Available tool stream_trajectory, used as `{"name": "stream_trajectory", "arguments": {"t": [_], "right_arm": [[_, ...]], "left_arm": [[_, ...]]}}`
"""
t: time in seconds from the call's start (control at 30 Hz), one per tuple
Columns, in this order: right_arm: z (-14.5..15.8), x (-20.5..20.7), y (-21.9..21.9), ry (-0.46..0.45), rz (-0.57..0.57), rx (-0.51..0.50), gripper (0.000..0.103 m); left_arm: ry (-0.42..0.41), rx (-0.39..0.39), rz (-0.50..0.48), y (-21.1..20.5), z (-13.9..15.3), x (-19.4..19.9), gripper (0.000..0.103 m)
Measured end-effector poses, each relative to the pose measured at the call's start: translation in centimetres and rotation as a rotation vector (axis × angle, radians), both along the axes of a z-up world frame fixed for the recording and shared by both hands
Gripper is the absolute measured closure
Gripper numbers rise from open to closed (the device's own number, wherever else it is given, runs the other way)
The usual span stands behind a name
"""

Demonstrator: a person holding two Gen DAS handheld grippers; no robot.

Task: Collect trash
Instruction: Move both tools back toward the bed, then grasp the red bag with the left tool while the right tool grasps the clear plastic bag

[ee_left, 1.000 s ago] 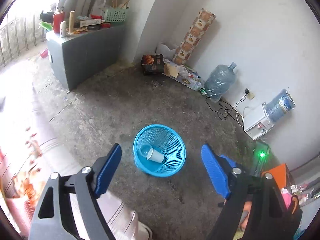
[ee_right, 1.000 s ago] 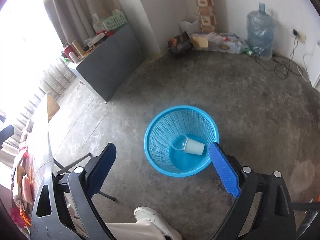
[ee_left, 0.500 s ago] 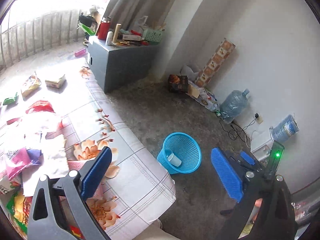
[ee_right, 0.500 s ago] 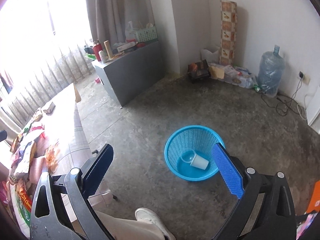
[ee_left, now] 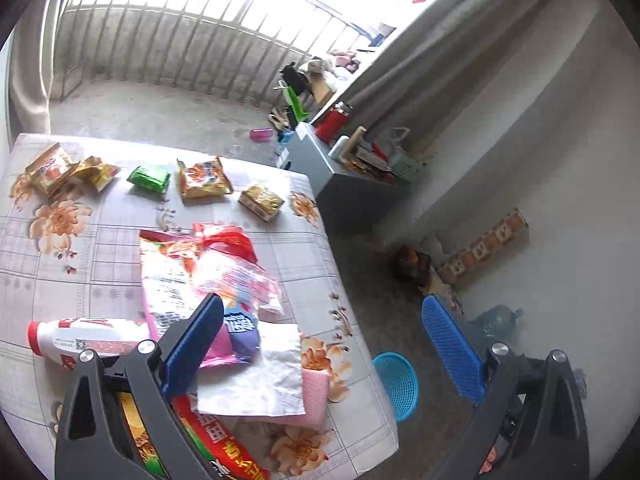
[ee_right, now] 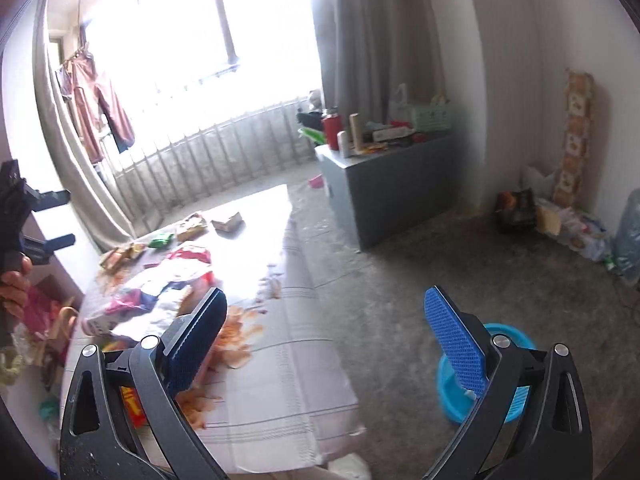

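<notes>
The left claw (ee_left: 322,328) is held with its two blue-padded fingers spread wide, nothing between them. The right claw (ee_right: 326,320) is spread just as wide and empty. In the right wrist view, the person's hand (ee_right: 14,286) grips the left claw's handle.

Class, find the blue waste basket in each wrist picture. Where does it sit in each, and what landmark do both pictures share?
Left wrist view: the blue waste basket stands on the floor at lower right of centre, just off the table's corner.
Right wrist view: the basket is at lower right, partly hidden behind the tongs' right finger.
Shared landmark: the grey cabinet by the curtain.
</notes>
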State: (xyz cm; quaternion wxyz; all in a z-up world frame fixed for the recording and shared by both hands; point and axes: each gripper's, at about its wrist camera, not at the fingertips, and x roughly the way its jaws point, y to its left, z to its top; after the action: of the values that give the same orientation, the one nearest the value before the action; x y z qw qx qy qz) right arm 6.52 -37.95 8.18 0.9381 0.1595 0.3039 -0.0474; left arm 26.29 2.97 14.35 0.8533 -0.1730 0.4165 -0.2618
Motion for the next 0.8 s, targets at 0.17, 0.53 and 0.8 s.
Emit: {"name": "stream_trajectory", "arguments": {"t": [0.17,0.53,0.8], "right_arm": [[-1.3,5.5,1.0,0.061,0.139,0.220,0.008],[-7.3,17.0,6.4,0.330,0.347,0.731,0.024],[-12.3,22.7,7.6,0.514,0.346,0.900,0.029]], "left_arm": [[0.030,0.068,0.021,1.1,-1.6,4.0,0.006],[0.015,0.479,-0.172,-6.2,-7.8,14.2,0.015],[-0.012,0.700,-0.376,-10.4,-13.3,17.5,0.015]]}}
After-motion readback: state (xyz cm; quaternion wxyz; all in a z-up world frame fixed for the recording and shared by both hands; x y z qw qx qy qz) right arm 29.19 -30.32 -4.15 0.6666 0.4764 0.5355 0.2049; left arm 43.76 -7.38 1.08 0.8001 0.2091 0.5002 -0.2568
